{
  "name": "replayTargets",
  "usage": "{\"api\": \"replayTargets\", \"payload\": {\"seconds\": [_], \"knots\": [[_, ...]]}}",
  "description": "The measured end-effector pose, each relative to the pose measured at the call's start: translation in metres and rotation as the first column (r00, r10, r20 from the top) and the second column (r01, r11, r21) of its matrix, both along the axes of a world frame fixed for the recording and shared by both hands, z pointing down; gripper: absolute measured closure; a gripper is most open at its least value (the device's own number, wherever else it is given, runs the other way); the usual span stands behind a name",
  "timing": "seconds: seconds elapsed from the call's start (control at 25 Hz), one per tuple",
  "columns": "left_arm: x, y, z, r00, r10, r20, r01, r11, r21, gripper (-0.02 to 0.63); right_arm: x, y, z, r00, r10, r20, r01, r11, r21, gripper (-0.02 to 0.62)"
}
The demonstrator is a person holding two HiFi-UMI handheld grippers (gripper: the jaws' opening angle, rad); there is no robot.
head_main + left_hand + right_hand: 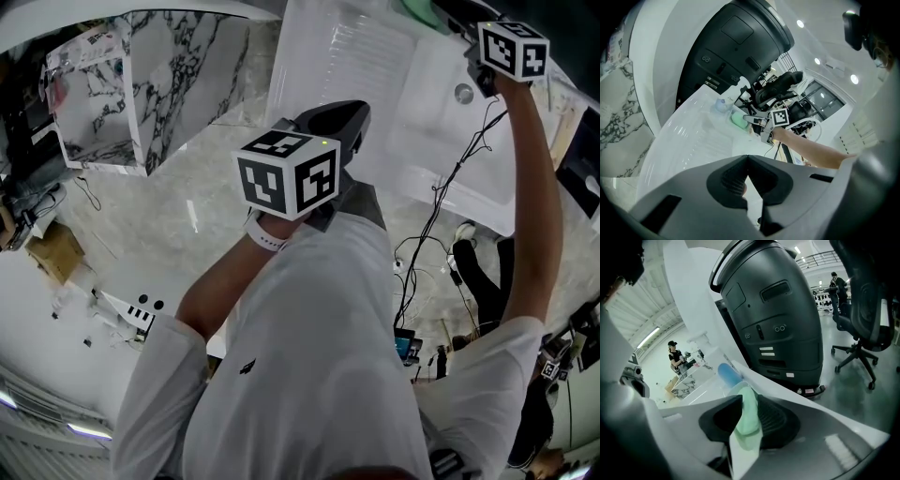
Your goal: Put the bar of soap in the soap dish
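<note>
At the far edge of the white worktop (342,66), behind the sunken white sink basin (459,131), the right gripper (750,397) reaches out on a fully stretched arm. A pale green bar of soap (747,423) stands between its jaws. The jaws are set wide, and both ribbed black pads look to lie against the bar's sides. A blue rounded object (727,373) lies just beyond the soap on the same edge. A large black rounded machine (778,319) rises behind the worktop. I cannot make out a soap dish for certain. The left gripper (748,160) hangs well back over the near edge of the worktop, its jaws closed together with nothing in them.
</note>
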State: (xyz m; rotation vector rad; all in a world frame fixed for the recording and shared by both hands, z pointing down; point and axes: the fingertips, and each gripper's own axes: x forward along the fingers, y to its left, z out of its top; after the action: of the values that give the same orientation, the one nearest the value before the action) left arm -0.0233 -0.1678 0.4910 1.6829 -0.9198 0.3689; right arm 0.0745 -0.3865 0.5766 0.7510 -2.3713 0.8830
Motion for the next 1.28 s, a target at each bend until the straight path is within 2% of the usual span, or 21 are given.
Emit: {"api": "replayTargets", "payload": {"seconds": [0.12, 0.2, 0.28, 0.64, 0.68, 0.76, 0.92, 1.08, 1.28], "knots": [[0.003, 0.002, -0.004, 1.000, 0.001, -0.002, -0.001, 1.000, 0.005, 0.597, 0.002, -0.001, -0.003, 0.999, 0.008, -0.036, -0.007, 1.000, 0.028, 0.482], [0.003, 0.003, -0.004, 1.000, 0.000, -0.002, 0.000, 1.000, 0.009, 0.597, 0.006, -0.001, 0.003, 0.996, 0.014, -0.088, -0.011, 0.999, 0.040, 0.522], [0.002, 0.005, -0.002, 1.000, -0.003, -0.001, 0.003, 1.000, 0.010, 0.597, 0.007, -0.002, 0.008, 0.993, 0.031, -0.112, -0.027, 0.999, 0.042, 0.523], [0.003, 0.009, -0.006, 1.000, -0.001, 0.000, 0.001, 1.000, 0.023, 0.597, 0.009, -0.007, 0.000, 0.984, 0.150, -0.100, -0.145, 0.988, 0.053, 0.538], [0.003, 0.010, -0.007, 1.000, -0.001, 0.000, 0.001, 1.000, 0.025, 0.597, 0.010, -0.008, -0.002, 0.980, 0.176, -0.095, -0.172, 0.984, 0.050, 0.576], [0.003, 0.011, -0.009, 1.000, -0.002, 0.000, 0.002, 1.000, 0.028, 0.597, 0.011, -0.008, -0.007, 0.973, 0.216, -0.082, -0.212, 0.976, 0.047, 0.583], [0.003, 0.012, -0.013, 1.000, -0.004, -0.003, 0.004, 0.999, 0.040, 0.597, 0.013, -0.004, -0.019, 0.968, 0.241, -0.075, -0.235, 0.969, 0.072, 0.584], [0.003, 0.014, -0.018, 1.000, -0.003, -0.002, 0.003, 0.999, 0.050, 0.597, 0.017, 0.002, -0.028, 0.954, 0.297, -0.032, -0.295, 0.954, 0.056, 0.583], [0.002, 0.017, -0.023, 1.000, -0.006, 0.001, 0.006, 0.998, 0.069, 0.597, 0.023, 0.016, -0.031, 0.948, 0.314, -0.053, -0.309, 0.948, 0.081, 0.583]]}}
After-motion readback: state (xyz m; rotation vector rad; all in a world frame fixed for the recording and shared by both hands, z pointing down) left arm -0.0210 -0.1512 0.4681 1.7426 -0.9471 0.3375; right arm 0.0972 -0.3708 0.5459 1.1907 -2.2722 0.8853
